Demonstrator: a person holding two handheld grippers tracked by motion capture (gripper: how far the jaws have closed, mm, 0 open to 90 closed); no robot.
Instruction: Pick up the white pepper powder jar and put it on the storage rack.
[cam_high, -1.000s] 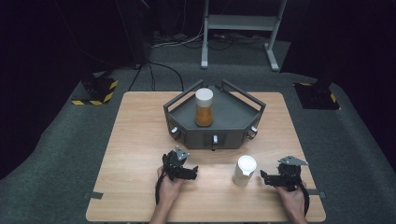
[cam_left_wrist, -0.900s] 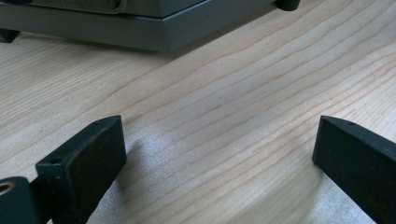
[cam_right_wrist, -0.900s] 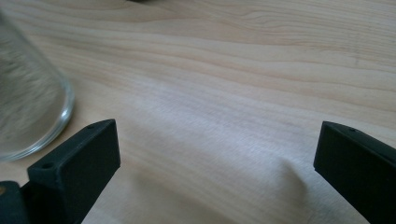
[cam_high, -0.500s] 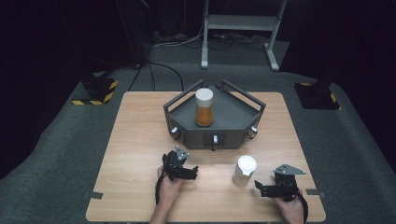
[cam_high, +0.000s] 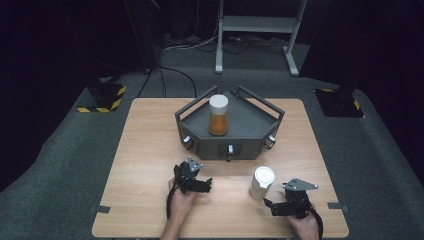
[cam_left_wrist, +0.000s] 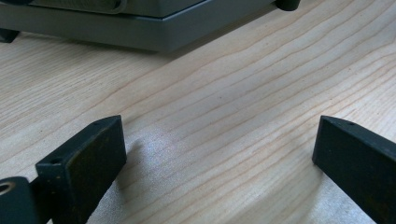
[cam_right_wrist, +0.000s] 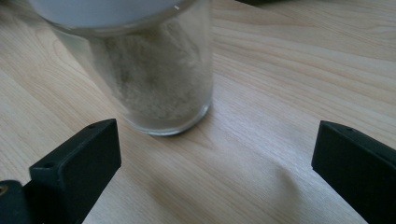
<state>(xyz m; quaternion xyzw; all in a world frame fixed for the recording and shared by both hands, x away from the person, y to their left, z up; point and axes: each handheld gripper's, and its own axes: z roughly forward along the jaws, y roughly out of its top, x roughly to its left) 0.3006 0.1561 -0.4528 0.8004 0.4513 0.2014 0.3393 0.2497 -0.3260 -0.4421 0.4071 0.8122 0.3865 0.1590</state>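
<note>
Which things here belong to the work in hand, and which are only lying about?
In the work:
- white-lidded glass jar of pale powder, standing on the table just ahead of the open right gripper
- right gripper

Only lying about:
- grey tray with handles and knobs
- jar of orange contents standing in that tray
- open left gripper, over bare wooden table
</note>
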